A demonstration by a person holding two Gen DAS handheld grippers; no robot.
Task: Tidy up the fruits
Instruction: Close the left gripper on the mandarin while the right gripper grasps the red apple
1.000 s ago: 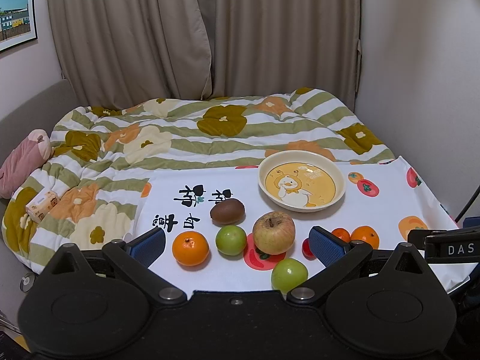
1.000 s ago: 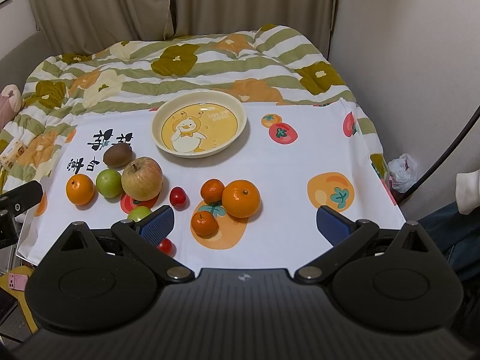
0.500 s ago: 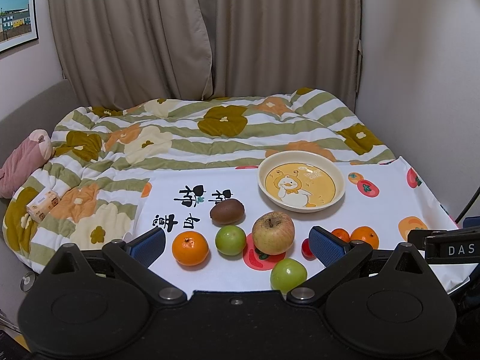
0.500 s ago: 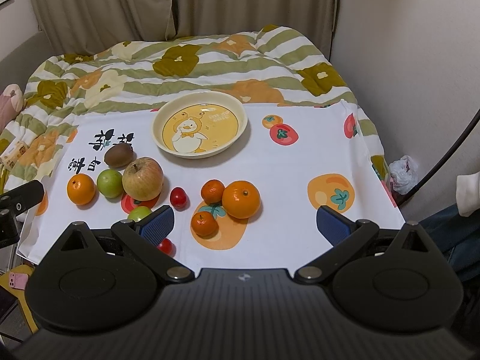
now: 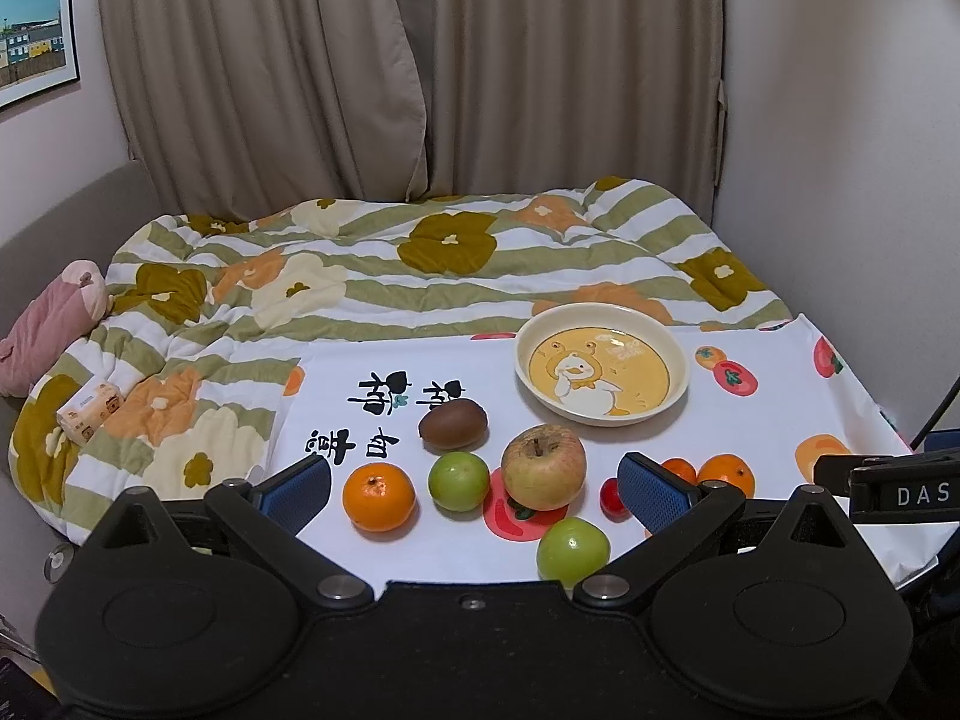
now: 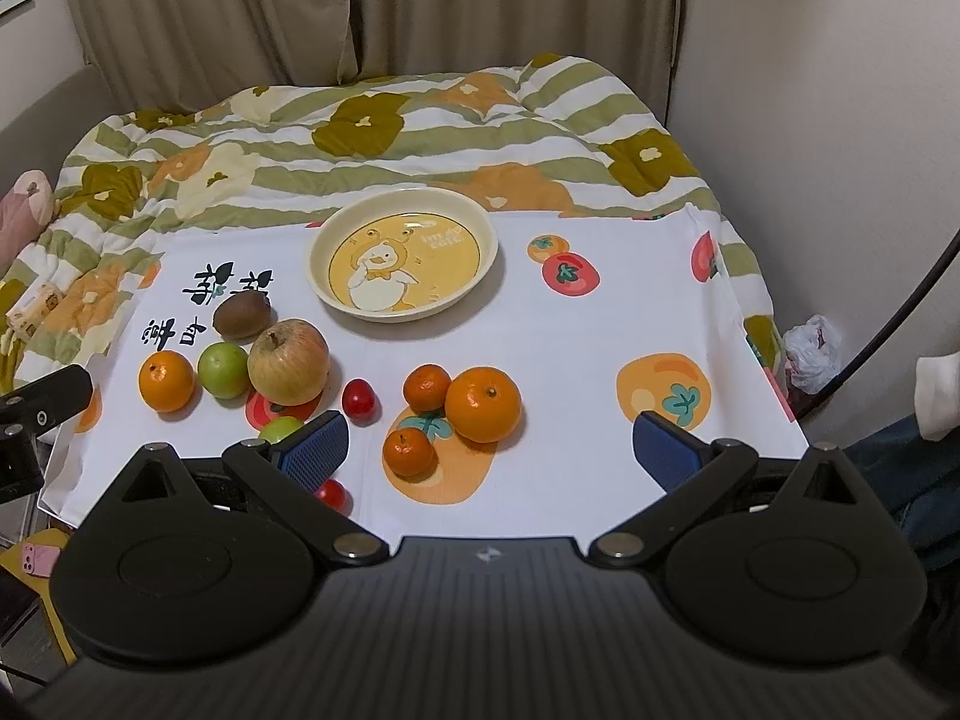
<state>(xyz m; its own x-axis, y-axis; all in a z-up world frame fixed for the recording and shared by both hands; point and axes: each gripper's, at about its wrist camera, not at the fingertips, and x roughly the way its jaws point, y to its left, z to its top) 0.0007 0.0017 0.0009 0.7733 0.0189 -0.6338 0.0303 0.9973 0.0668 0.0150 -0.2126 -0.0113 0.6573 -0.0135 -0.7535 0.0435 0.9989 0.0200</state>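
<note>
Left gripper [image 5: 474, 489]: fingers spread wide, nothing held; hung low at the near edge of the cloth.
Right gripper [image 6: 489, 450]: fingers likewise released and bare, at lower centre of its view.
Duck plate [image 6: 480, 228]: found bare at upper centre, on the white printed cloth [image 6: 600, 330]; judged the likely destination.
Left cluster: kiwi [image 6: 241, 314], apple [image 6: 288, 369], green fruit [image 6: 224, 369] and orange [image 6: 166, 380], packed touching or just beside one another, left of centre.
Centre cluster: large orange [image 6: 483, 403] with two small mandarins [image 6: 426, 387] [image 6: 408, 451] pressed close.
Strays: one cherry tomato [image 6: 359, 400] between the clusters; a second [image 6: 331, 493] and a second green fruit [image 6: 281, 429] partly hidden behind the right gripper's left finger.
Risk: round fruit could be rolled off the near edge if neighbours are nudged during a grasp (the cloth lies over soft bedding, so footing is judged unsteady); small tomatoes could be crushed.
Obstructions: tight packing leaves little finger room around the apple.
Surroundings: floral quilt [image 5: 420, 264], curtains [image 5: 420, 60], tissue pack [image 5: 90, 409] at left.
</note>
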